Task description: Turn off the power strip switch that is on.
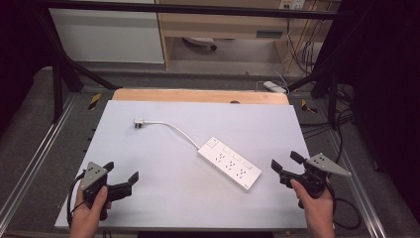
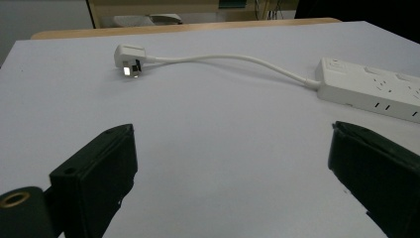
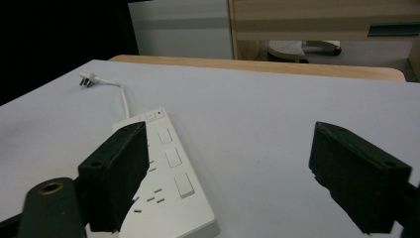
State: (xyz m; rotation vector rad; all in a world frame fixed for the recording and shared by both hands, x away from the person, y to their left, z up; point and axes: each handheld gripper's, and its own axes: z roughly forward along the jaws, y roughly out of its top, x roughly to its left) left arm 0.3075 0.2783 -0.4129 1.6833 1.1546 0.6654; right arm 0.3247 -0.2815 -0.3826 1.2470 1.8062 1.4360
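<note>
A white table top [image 1: 163,198] seen from above, with a person's two hands reaching in from the 6 o'clock edge, each holding a black two-jaw gripper.

A white power strip [image 1: 229,163] lies flat near the middle of the table, slightly toward 4 o'clock, its length running on a slant from 10 o'clock to 4 o'clock. Its switch end faces 10 o'clock. A white cable [image 1: 176,129] leaves that end and curves toward 10 o'clock, ending in a white plug [image 1: 138,122] that lies on the table, well apart from the strip.

The left gripper [image 1: 121,174] is at about 8 o'clock, held in the left hand [image 1: 88,213] near the table's front edge. Its jaws are spread wide, with nothing between them. In the left gripper view the plug [image 2: 130,58] lies ahead toward 11 o'clock and the power strip [image 2: 371,87] toward 2 o'clock, both well apart from the jaws.

The right gripper [image 1: 286,161] is at about 4 o'clock, held in the right hand [image 1: 317,208]. Its jaws are also spread wide and hold nothing. It is near the strip's 4 o'clock end but not touching it. In the right gripper view the power strip [image 3: 171,173] runs past the left jaw, partly hidden behind it.
</note>
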